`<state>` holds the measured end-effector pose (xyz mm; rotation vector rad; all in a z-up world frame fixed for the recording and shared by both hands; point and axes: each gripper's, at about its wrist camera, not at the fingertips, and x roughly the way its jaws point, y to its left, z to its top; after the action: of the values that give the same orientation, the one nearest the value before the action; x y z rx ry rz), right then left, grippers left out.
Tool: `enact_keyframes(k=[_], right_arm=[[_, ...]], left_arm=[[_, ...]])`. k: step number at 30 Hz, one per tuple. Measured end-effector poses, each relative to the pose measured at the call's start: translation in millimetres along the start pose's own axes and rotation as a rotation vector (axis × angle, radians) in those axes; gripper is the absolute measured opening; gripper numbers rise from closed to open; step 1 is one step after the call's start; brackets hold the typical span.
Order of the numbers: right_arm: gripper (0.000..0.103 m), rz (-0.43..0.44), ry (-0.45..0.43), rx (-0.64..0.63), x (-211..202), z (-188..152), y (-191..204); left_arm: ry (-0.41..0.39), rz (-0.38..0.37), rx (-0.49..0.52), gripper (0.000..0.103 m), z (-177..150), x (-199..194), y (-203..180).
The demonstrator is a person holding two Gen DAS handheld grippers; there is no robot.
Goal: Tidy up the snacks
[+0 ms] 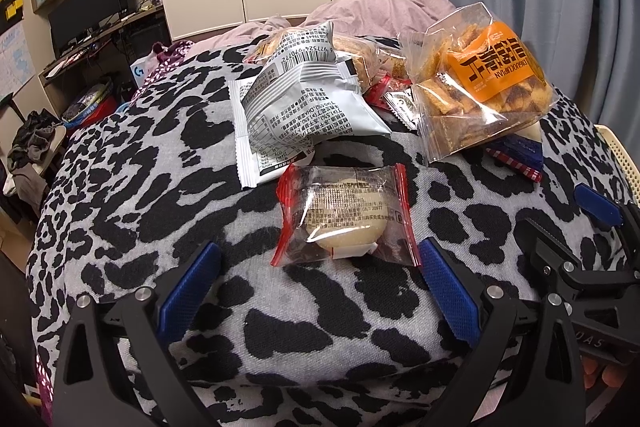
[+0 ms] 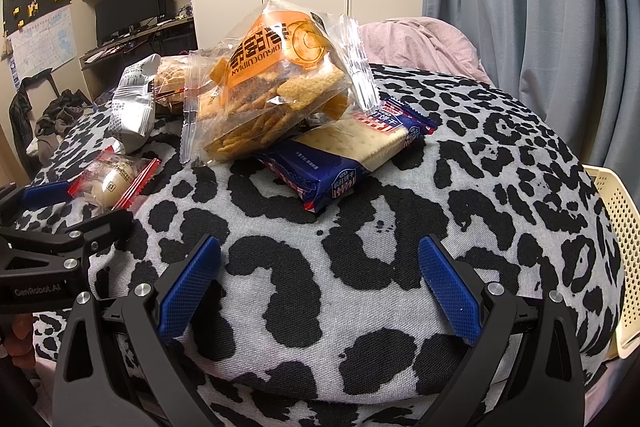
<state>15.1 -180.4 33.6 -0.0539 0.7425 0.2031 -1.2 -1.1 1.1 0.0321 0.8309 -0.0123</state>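
Matt woven cloth on the blanket [image 2: 360, 259], grey with black blotches; soft pink cloth on the pillow [image 1: 384, 3] at the far side. Glossy clear film, crinkled, on the crisp bag [image 1: 480, 87] and the cake wrapper [image 1: 344, 215]; matt white foil-like plastic on the packets [image 1: 296, 107]; glossy blue plastic on the cracker pack [image 2: 320, 175]. Matt black plastic with bright metal screws on the left gripper [image 1: 320, 287] and right gripper [image 2: 320, 287], rough knurled blue pads [image 2: 188, 291], perforated cream plastic on the basket [image 2: 624, 227] at right.

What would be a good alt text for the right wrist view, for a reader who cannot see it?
The open right tool hovers over a leopard-print blanket, pointing at a clear bag of orange-labelled crackers that rests on a blue biscuit packet. At left lie a small red-edged pastry packet and the left tool; a cream basket shows at right.
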Motion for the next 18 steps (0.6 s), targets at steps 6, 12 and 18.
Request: enact_keyframes(k=[6,12,18], right_arm=[[0.1,-0.001,0.023,0.007,1.9,2.3,0.4],[0.1,0.0,0.021,-0.005,-3.0,2.9,5.7],[0.1,-0.005,-0.002,-0.009,-12.4,8.0,12.0]], left_arm=[[0.0,-0.001,-0.002,0.098,-2.1,-7.4,1.7],[-0.014,-0.006,-0.007,0.098,-2.0,-18.0,7.3],[-0.026,-0.006,-0.013,0.098,0.8,-27.5,12.8]])
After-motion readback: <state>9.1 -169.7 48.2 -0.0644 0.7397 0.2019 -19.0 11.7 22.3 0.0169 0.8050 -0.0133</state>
